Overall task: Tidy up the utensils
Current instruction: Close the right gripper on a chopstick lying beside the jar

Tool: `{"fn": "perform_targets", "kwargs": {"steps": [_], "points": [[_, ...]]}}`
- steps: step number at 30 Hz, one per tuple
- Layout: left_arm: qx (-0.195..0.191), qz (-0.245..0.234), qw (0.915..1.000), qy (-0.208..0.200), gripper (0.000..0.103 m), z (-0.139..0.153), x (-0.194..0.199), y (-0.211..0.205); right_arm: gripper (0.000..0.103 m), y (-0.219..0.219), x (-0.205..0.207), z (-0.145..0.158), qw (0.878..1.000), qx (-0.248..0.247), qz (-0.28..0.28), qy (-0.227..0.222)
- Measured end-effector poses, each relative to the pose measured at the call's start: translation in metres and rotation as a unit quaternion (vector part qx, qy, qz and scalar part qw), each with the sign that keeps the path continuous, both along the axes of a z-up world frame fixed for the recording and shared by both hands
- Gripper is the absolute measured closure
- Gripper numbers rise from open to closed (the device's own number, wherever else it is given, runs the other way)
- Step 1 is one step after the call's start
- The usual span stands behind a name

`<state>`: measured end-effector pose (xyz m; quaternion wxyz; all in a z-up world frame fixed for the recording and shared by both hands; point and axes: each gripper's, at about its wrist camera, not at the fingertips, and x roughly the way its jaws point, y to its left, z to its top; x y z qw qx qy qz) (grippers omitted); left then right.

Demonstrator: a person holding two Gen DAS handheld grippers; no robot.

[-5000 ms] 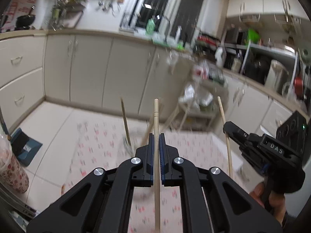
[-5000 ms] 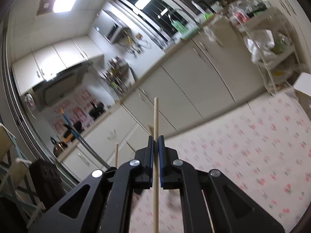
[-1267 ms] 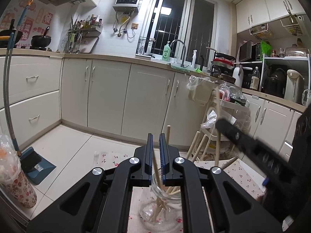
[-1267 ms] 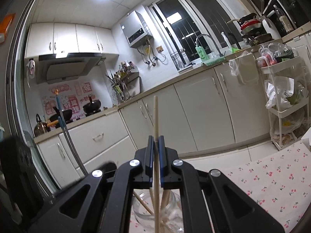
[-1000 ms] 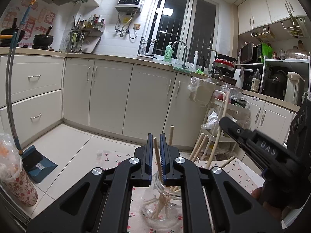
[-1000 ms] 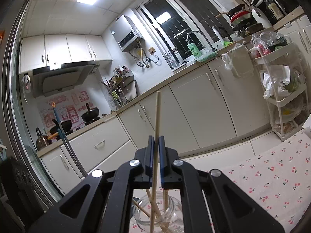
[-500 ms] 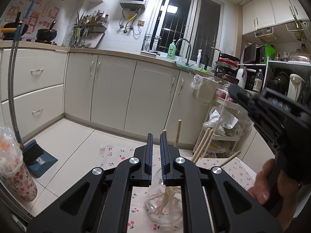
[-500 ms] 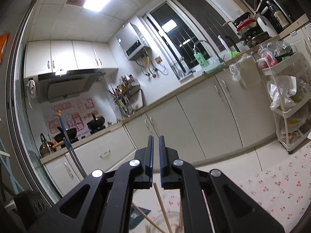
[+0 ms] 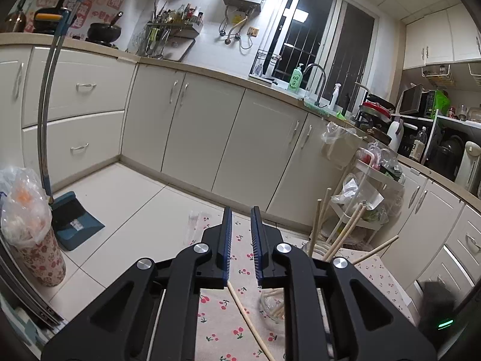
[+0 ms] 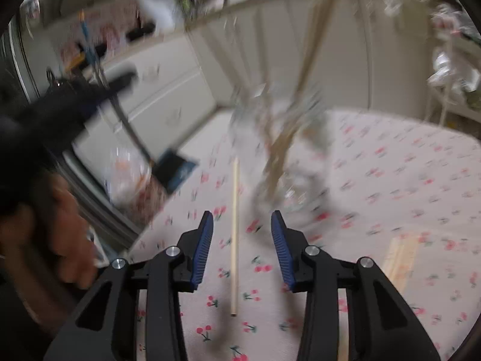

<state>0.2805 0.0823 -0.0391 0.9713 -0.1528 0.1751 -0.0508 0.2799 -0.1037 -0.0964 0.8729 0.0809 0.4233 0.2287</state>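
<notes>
worktop [image 9: 216,328]: cherry-print cloth covering it | glass jar [image 9: 272,303] standing on it | loose chopstick [image 10: 234,234] lying beside jar

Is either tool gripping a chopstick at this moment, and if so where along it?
Neither. Both the left tool and right tool are opening with empty jaws; one chopstick lies loose on the cloth.
</notes>
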Motion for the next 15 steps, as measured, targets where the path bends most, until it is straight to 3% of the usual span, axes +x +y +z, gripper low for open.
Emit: {"fn": "perform_targets", "kwargs": {"steps": [15], "points": [[-0.016,0.009,0.9998,-0.001,0.083,0.002,-0.009,0.021,0.076,0.063,0.042,-0.029,0.995,-0.081,0.027,0.045]]}}
